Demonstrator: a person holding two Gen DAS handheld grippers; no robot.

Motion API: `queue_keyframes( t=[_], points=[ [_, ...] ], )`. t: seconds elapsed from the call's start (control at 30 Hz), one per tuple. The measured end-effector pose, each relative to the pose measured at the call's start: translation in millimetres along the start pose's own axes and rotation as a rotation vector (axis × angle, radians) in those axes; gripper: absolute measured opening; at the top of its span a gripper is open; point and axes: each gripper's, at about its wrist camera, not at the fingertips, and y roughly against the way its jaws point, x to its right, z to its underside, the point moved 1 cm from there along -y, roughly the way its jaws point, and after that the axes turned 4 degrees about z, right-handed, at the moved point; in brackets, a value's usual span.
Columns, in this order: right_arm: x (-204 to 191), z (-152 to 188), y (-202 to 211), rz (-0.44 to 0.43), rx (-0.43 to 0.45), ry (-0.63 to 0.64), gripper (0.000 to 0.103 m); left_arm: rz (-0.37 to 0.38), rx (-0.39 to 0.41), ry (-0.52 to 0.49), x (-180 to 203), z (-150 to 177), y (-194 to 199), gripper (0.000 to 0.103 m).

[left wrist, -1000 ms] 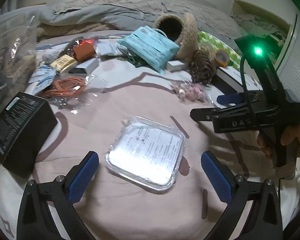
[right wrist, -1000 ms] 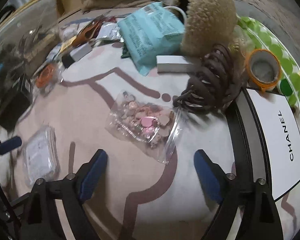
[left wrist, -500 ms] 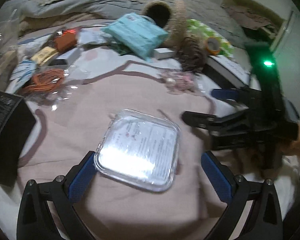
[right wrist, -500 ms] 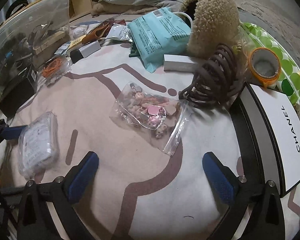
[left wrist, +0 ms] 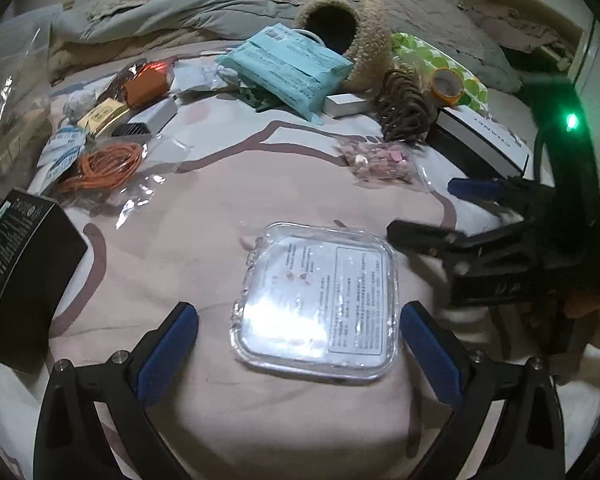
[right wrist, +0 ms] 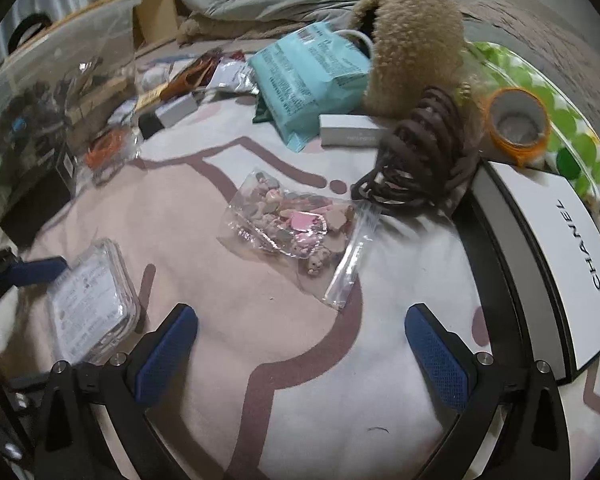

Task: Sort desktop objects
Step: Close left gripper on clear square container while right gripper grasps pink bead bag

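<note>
A clear square plastic case with a printed label lies flat on the pink bedspread. It sits between the fingers of my open left gripper, close to the right pad; the left pad stands well off it. A clear zip bag of pink trinkets lies ahead of my right gripper, whose jaws stand wide open with only cloth between them. In the left wrist view the right gripper hovers right of the case, held by a hand. The case also shows at the lower left of the right wrist view.
Behind lie a teal packet, a fuzzy beige slipper, a brown hair claw, an orange tape roll and a white box. A black box and bagged orange cord sit on the left.
The right gripper's jaws have widened and it has drawn back a little from the trinket bag. In the left wrist view the case now sits nearer the right finger.
</note>
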Motion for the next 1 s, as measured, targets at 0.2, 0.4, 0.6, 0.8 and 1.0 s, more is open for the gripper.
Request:
queue_keyframes(
  t=[0.2, 0.4, 0.6, 0.8, 1.0],
  points=[
    [6.9, -6.9, 9.0, -0.038, 0.008, -0.107, 0.103, -0.082, 0.018, -0.043, 5.4, -1.2, -4.2, 0.086],
    [-3.9, -23.2, 4.6, -0.041, 0.006, -0.100, 0.103, -0.158, 0.041, 0.043, -10.7, -1.2, 5.2, 0.078],
    [-5.9, -37.5, -14.4, -0.072, -0.050, -0.202, 0.100, -0.205, 0.043, 0.131, -31.1, 8.1, 12.3, 0.078],
    [-14.5, -40.9, -23.1, 0.028, -0.029, -0.170, 0.079, -0.161, 0.056, 0.161, -36.8, 11.6, 14.6, 0.079],
    [-27.8, -35.4, -23.5, 0.085, 0.030, -0.075, 0.065, -0.119, 0.052, 0.174, -38.4, 10.9, 12.0, 0.087]
  ],
)
